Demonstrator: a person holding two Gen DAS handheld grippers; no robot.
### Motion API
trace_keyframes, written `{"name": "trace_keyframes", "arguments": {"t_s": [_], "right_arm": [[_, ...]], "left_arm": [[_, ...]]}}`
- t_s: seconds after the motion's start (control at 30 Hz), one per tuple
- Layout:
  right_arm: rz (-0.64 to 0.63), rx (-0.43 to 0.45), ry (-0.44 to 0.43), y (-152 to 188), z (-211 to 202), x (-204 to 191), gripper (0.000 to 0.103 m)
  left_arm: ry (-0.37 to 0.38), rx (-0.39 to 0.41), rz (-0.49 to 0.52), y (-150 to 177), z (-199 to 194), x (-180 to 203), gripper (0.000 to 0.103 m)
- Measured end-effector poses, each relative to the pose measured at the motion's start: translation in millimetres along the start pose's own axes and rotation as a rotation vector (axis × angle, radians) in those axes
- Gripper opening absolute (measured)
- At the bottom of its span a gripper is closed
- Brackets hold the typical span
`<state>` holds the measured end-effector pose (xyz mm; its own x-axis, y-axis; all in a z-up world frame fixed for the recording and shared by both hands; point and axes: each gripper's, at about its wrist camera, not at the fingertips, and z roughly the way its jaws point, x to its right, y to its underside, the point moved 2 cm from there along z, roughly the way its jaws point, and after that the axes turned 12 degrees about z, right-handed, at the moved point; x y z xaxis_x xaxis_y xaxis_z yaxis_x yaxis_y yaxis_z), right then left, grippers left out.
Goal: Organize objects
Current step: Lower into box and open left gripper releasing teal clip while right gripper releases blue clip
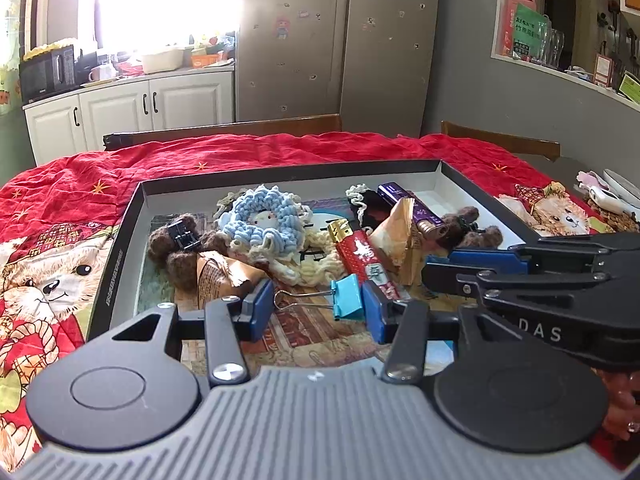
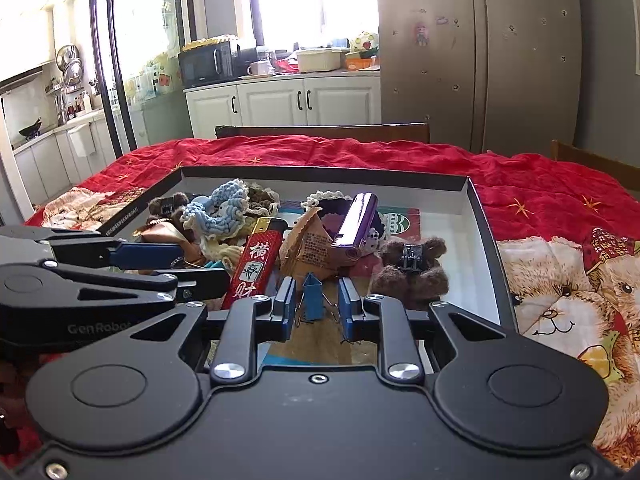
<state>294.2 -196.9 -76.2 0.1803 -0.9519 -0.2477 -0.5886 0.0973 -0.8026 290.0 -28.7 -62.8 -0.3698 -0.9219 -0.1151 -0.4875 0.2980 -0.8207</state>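
Note:
A black shallow box (image 1: 116,252) on the red tablecloth holds a pile of small things: a blue binder clip (image 1: 347,295), a red lighter (image 1: 362,258), a purple lighter (image 1: 416,212), a blue crocheted doll (image 1: 264,220) and brown fuzzy hair clips (image 1: 180,248). My left gripper (image 1: 316,310) is open, its fingers on either side of the binder clip. My right gripper (image 2: 314,308) is also open around the same clip (image 2: 313,298), which stands on the box floor between its pads. The right gripper's fingers reach in from the right in the left wrist view (image 1: 480,264).
Brown paper packets (image 2: 310,246) lie among the pile. The box's far right corner (image 2: 452,216) is bare white. The tablecloth (image 2: 560,208) has bear prints. Wooden chair backs (image 1: 224,132) stand beyond the table. White items (image 1: 608,196) lie at the table's right edge.

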Motion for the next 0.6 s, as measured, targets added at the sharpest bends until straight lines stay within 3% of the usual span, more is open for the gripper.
{"name": "trace_keyframes", "arguments": {"t_s": [0.6], "right_arm": [[-0.003, -0.007, -0.001, 1.2, 5.2, 0.7, 0.022]], "left_arm": [[-0.010, -0.015, 0.013, 2.4, 4.9, 0.6, 0.054]]}}
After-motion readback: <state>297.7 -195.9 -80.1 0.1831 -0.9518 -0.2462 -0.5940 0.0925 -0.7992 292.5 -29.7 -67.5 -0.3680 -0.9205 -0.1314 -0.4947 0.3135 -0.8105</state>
